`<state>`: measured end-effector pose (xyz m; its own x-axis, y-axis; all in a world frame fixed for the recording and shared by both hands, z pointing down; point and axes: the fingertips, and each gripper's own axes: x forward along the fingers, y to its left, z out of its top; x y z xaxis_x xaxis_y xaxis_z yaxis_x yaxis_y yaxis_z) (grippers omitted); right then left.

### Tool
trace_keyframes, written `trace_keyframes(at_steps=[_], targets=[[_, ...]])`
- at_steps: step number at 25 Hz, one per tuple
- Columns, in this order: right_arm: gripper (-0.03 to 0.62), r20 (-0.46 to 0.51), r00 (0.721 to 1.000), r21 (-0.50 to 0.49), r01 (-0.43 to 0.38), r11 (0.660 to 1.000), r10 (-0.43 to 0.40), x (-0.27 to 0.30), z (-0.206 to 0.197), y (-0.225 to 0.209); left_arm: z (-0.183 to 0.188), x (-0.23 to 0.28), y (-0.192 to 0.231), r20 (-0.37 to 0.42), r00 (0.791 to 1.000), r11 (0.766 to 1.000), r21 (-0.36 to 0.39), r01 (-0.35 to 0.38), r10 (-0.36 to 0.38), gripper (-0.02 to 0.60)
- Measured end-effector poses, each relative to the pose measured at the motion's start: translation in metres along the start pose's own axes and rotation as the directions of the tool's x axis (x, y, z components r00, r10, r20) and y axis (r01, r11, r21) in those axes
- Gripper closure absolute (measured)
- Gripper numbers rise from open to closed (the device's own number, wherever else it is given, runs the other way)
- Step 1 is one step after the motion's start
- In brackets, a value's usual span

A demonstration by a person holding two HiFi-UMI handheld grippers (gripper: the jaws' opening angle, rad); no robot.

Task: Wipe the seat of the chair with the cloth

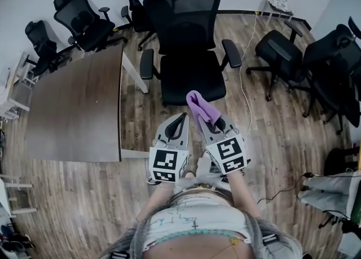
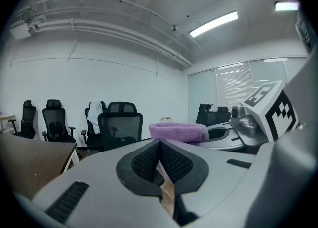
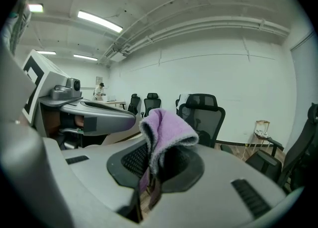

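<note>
While the right gripper (image 3: 150, 165) clamps the cloth (image 3: 166, 130), the left gripper (image 2: 160, 147) has its jaws together, empty, facing the chair (image 1: 189, 77).

- The cloth (image 3: 166, 132) is purple and fluffy, folded over on itself. It's pinched between the jaws of my right tongs (image 3: 149, 172), and its folded end sticks up past their tips.
- The chair (image 1: 189, 43) is black, with a mesh back and two armrests. It stands upright ahead of my right tongs, facing me, and its padded seat (image 1: 193, 80) is bare.
</note>
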<state>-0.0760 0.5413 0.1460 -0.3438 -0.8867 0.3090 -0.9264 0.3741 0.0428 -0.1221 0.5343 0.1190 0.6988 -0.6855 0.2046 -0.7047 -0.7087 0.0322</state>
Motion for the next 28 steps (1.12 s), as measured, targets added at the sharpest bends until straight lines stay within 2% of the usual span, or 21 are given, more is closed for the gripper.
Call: trace_keyframes(at_steps=[8,16,21,28], targets=[[0.546,0.006,0.998,-0.033,-0.070,0.997,0.070,0.031,0.023,-0.049,0.028,0.055,0.013,-0.011,0.998,0.998,0.015,-0.063,0.063,0.578],[0.546,-0.010,0.989,-0.047,-0.147,0.988,0.146,0.047,0.022,-0.072,0.023,0.083,0.019,-0.020,0.991,0.991,-0.039,-0.130,0.129,0.578],[0.546,-0.023,0.989,-0.063,-0.145,0.987,0.144,0.058,0.011,-0.083,0.014,0.091,0.027,-0.036,0.989,0.987,-0.054,-0.149,0.147,0.578],[0.546,-0.022,0.993,-0.049,-0.119,0.992,0.119,0.081,0.019,-0.100,0.022,0.115,0.046,-0.027,0.987,0.986,-0.053,-0.158,0.156,0.578]])
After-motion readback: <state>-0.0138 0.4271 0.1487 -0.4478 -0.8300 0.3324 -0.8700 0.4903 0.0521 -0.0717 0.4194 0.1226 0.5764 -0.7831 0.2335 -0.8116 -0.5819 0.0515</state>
